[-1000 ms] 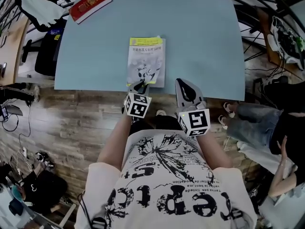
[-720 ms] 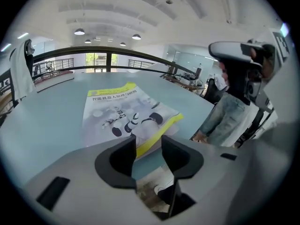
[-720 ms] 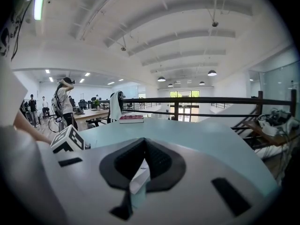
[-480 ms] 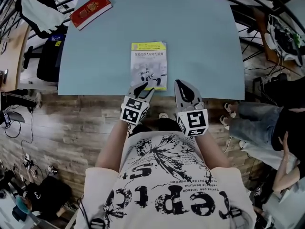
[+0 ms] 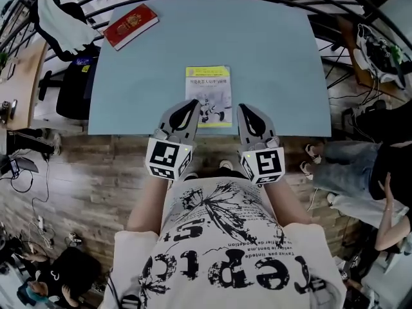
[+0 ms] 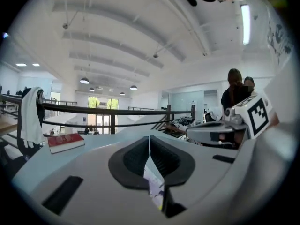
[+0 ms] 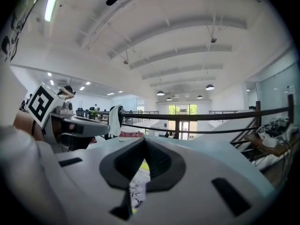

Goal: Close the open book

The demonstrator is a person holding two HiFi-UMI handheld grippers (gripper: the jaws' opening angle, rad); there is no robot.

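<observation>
The book (image 5: 208, 96) lies closed and flat near the front edge of the pale blue table (image 5: 277, 50), its yellow-and-white cover up. My left gripper (image 5: 188, 105) hovers above the book's near left corner, jaws shut with nothing between them. Just right of the book, my right gripper (image 5: 246, 110) is held at the same height, shut and empty too. The left gripper view has the left gripper (image 6: 149, 139) pointing level over the table, with a strip of the book (image 6: 157, 191) visible below the pads. In the right gripper view a similar strip of the book (image 7: 138, 186) shows under the right gripper (image 7: 144, 142).
A red book (image 5: 131, 26) lies at the table's far left corner. Black railings run behind the table. A white cloth (image 5: 61, 15) hangs over a chair at the left. Another person (image 5: 386, 172) sits at the right, off the table.
Both grippers have risen from the table's front edge. The left one has lifted off the book's near edge, tipped up to level and shut. The book stays closed and still.
</observation>
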